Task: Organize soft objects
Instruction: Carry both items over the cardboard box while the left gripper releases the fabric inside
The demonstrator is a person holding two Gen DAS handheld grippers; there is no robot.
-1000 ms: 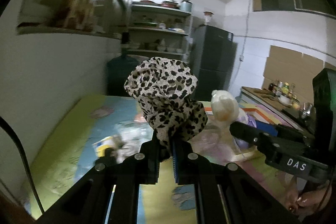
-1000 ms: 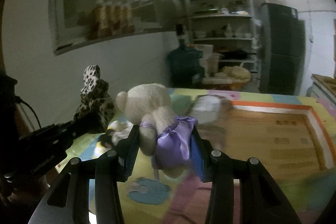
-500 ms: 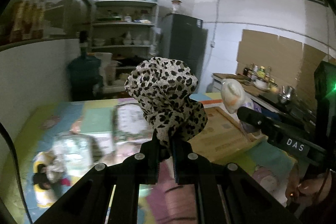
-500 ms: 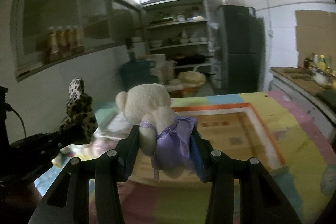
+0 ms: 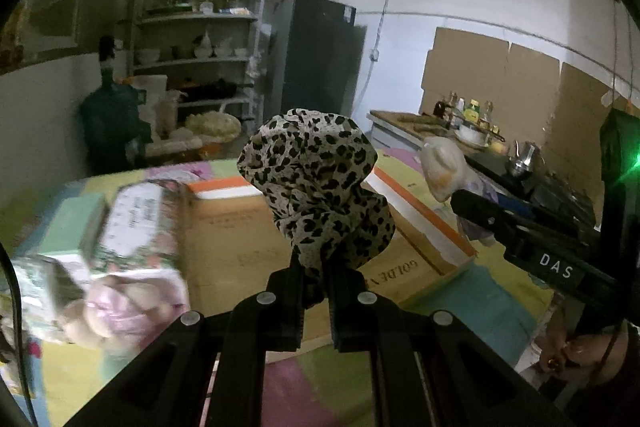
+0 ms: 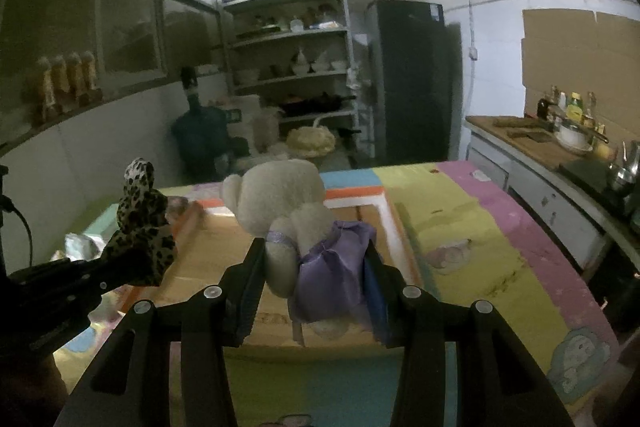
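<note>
A cardboard box (image 6: 224,255) lies on the pastel-patched table (image 6: 480,251) in a dim kitchen. The left gripper (image 5: 314,291) fingers clench a leopard-print cloth (image 5: 316,179); the right gripper (image 6: 316,279) fingers grasp a teddy bear (image 6: 288,203).

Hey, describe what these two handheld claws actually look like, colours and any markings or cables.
Both the left claw and the right claw are matte black linkage frames with silver round screws. The right one has blue pads, white "DAS" lettering and a green light. A thin black cable runs beside the left one.

White letters "DAS" stand on the black body of the right gripper (image 5: 516,223), seen from the left wrist. Upside-down print "GOLDE…" stands on the cardboard box (image 5: 400,269); remainder cut off. Other packaging print too blurred to read.
</note>
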